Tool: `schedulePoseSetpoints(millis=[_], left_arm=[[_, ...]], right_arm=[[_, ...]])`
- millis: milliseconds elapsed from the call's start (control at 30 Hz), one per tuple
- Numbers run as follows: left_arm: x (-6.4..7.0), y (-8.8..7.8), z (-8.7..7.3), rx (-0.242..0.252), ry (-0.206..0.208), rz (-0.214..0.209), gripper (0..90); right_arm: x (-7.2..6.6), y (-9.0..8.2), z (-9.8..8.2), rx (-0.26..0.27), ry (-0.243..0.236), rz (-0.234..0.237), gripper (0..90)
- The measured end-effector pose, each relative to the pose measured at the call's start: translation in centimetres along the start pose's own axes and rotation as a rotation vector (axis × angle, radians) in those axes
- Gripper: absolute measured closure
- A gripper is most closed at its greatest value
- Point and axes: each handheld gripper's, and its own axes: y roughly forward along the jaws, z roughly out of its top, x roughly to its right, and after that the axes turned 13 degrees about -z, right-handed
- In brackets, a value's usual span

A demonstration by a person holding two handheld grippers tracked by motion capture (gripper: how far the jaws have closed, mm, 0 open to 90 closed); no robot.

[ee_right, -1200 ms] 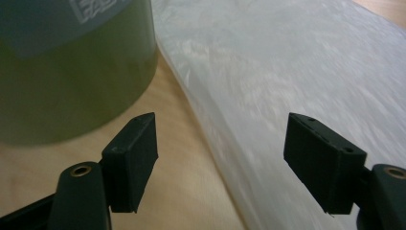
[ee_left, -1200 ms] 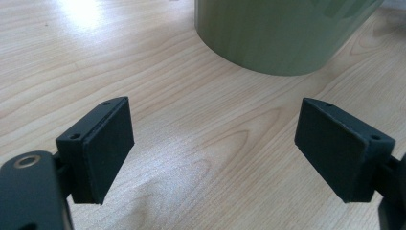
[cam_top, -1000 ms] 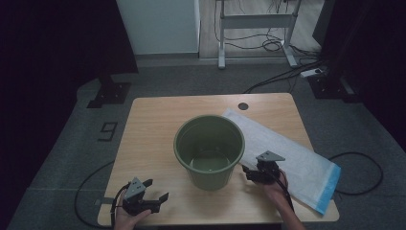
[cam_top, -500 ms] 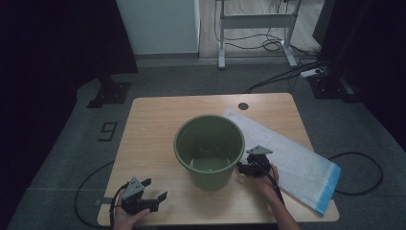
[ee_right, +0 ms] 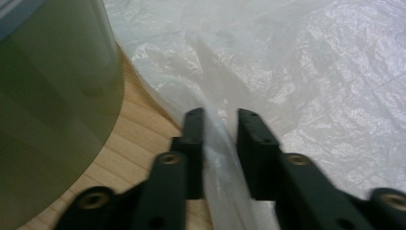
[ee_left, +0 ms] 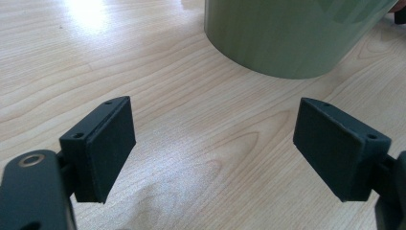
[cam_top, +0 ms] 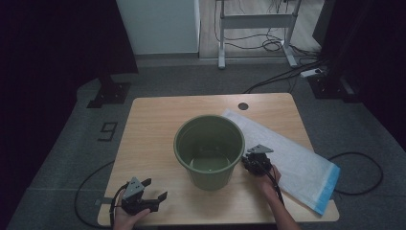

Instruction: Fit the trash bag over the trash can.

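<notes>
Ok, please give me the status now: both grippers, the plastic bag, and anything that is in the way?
Right gripper just closed, pinching plastic bag edge. Left gripper open, nothing between. Green bucket close beside the grip.

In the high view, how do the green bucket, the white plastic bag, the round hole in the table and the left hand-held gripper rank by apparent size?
1. White plastic bag: covers the most area.
2. Green bucket: close behind; being tall, its rim is nearer the camera, so ranks 1 and 2 are uncertain.
3. Left hand-held gripper.
4. Round hole.
</notes>
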Motion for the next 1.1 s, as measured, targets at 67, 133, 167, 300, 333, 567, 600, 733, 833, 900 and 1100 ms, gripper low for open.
schedulePoseSetpoints(millis=[67,133,167,300,333,567,600,733,833,900,1100], left_arm=[[0.0,0.0,-0.1,0.0,-0.001,0.002,14.2],[-0.1,-0.1,-0.1,0.001,-0.004,0.003,14.2],[-0.1,-0.1,-0.1,0.001,-0.004,0.003,14.2],[-0.2,-0.1,-0.2,0.002,-0.006,0.007,14.2],[-0.3,-0.1,-0.2,0.002,-0.006,0.008,14.2],[-0.2,-0.1,-0.2,0.005,-0.005,0.015,14.3],[-0.2,-0.1,-0.2,0.005,-0.005,0.016,14.3],[-0.1,-0.1,-0.2,0.004,-0.006,0.017,14.3],[-0.1,-0.2,-0.2,0.005,-0.007,0.021,14.3],[-0.2,-0.3,-0.2,0.011,-0.009,0.026,14.3],[-0.2,-0.3,-0.2,0.014,-0.011,0.029,14.4]], right_arm=[[0.1,0.0,0.0,-0.003,0.011,-0.001,86.2],[0.4,0.1,0.0,-0.008,0.04,0.015,88.5],[0.6,0.1,-0.1,-0.011,0.053,0.022,88.7],[1.7,-0.5,0.0,0.04,0.114,0.052,89.1],[2.0,-0.9,0.0,0.062,0.14,0.054,89.0],[3.8,-3.6,0.7,0.213,0.23,0.069,89.1],[4.0,-4.0,0.7,0.234,0.24,0.068,89.2],[4.6,-5.3,1.2,0.297,0.282,0.075,89.3],[5.0,-6.2,1.6,0.339,0.306,0.072,89.3],[5.3,-6.8,2.0,0.366,0.321,0.072,89.3],[6.2,-9.2,3.1,0.452,0.343,0.071,89.3]])
